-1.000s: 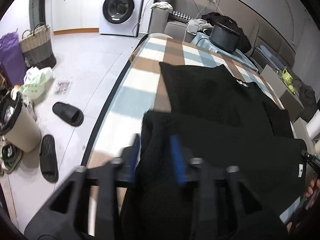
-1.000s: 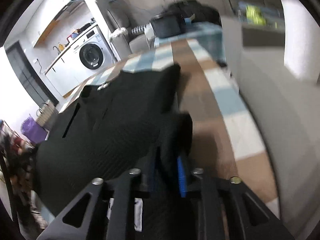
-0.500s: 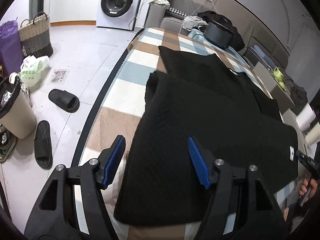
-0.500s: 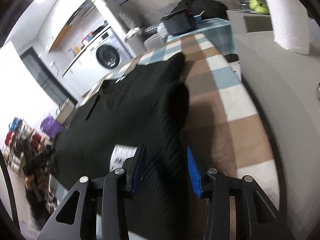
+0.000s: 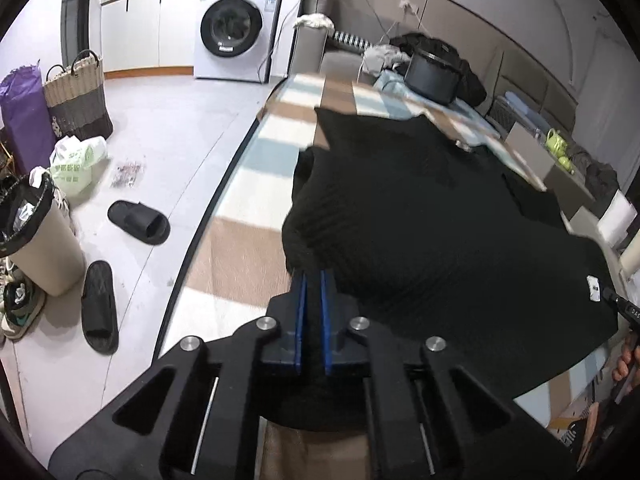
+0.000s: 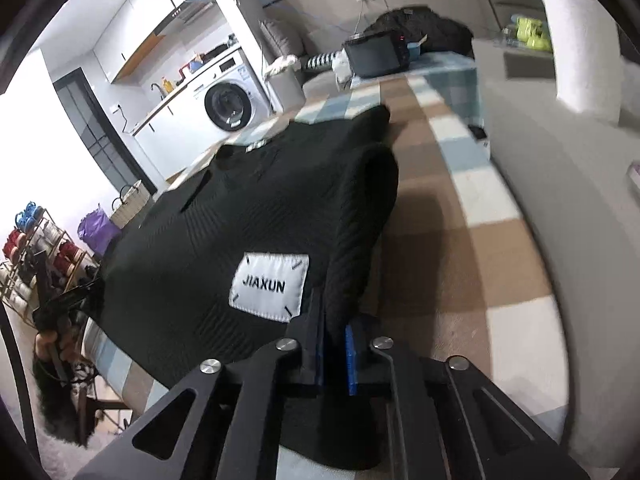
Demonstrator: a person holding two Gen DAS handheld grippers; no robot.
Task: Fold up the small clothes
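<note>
A black ribbed knit garment (image 5: 432, 216) lies partly folded on the checked tablecloth (image 5: 240, 248). In the left wrist view its near left edge is pinched between the blue pads of my left gripper (image 5: 313, 280), which is shut on the fabric. In the right wrist view the same black garment (image 6: 260, 200), with a white JIAXUN label (image 6: 269, 287), has its near right edge clamped in my right gripper (image 6: 335, 326), also shut. The fold bulges up just ahead of each gripper.
Left of the table the floor holds black slippers (image 5: 138, 222), a bin (image 5: 34, 236), a plastic bag (image 5: 78, 160) and a woven basket (image 5: 76, 96). A washing machine (image 5: 236, 32) stands at the back. A dark box (image 6: 376, 56) sits at the table's far end. A grey sofa (image 6: 560, 184) runs along the right.
Half a second ago both grippers stood open above the garment's near edge. Both have since shut on the black fabric, each at its own corner.
</note>
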